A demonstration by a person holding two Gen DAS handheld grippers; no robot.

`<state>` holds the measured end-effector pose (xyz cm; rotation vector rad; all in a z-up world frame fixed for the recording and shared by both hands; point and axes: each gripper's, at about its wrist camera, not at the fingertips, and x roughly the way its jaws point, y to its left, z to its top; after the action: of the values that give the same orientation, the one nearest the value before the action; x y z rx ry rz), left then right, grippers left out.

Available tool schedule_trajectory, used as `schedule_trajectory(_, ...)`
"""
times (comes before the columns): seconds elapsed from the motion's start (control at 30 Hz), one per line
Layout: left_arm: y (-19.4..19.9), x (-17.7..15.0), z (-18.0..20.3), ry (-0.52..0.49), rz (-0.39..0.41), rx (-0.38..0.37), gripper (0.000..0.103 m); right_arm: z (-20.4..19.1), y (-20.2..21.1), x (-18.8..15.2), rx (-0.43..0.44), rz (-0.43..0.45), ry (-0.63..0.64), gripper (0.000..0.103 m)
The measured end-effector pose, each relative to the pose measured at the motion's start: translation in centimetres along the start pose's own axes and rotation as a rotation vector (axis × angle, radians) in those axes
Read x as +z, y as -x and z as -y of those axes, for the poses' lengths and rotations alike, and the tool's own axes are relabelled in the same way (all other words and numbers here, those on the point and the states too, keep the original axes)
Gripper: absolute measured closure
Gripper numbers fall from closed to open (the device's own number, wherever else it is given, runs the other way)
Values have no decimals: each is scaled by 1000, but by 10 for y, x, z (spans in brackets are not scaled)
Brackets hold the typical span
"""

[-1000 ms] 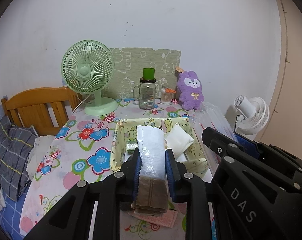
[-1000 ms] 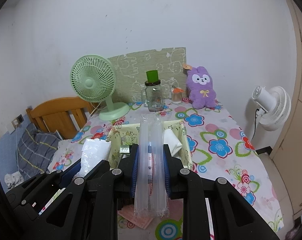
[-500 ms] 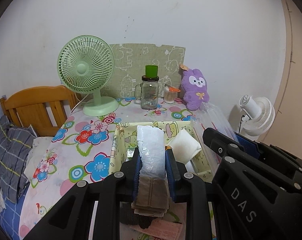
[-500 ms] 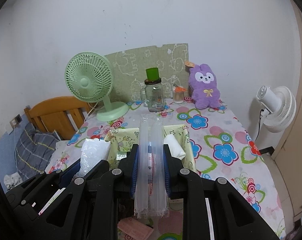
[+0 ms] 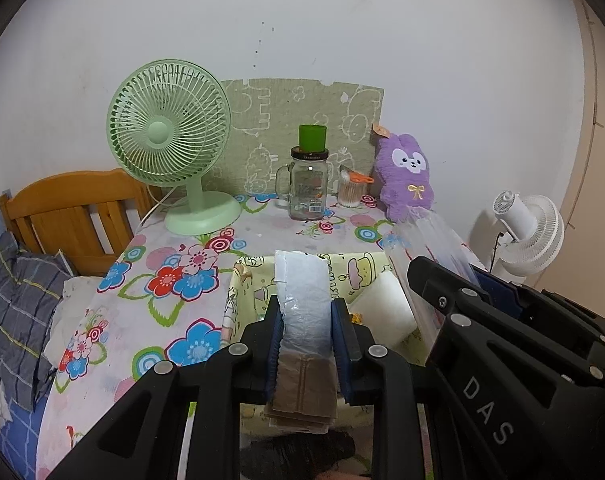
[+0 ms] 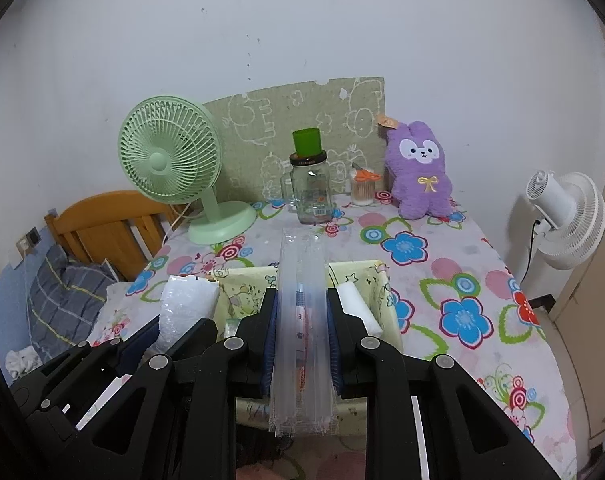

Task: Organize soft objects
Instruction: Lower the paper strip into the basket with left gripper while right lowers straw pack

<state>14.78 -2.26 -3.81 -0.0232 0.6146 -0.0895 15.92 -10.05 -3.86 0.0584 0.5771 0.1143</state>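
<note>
My left gripper (image 5: 307, 320) is shut on a clear plastic packet of beige stockings (image 5: 304, 308), held above the near edge of a yellow cartoon-print fabric bin (image 5: 238, 280). My right gripper (image 6: 301, 320) is shut on a flat clear plastic sleeve pack (image 6: 301, 300), held above the same bin (image 6: 382, 280). A white folded pad (image 5: 384, 308) lies in the bin's right side; it also shows in the right wrist view (image 6: 358, 304). Each gripper shows in the other's view, side by side.
On the flowered tablecloth (image 6: 442, 264) stand a green desk fan (image 5: 170, 140), a glass jar with a green cup on top (image 5: 308, 184), a cotton-swab tub (image 5: 352, 190) and a purple plush bunny (image 6: 420, 168). A wooden headboard (image 5: 74, 212) is left, a white fan (image 6: 566, 216) right.
Both grippers have risen and drawn back a little with their packets; the bin and table sit lower in view. Both grips are unchanged.
</note>
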Motion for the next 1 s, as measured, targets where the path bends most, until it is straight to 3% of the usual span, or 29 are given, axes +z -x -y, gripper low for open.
schedule_trajectory(0.73, -52, 4, -8, 5, -56, -20, 80, 8, -55, 6, 0, -47, -21, 78)
schedule_trajectory(1.0, -63, 2, -14, 19, -73, 3, 66, 5, -68, 3, 11, -71, -17, 78)
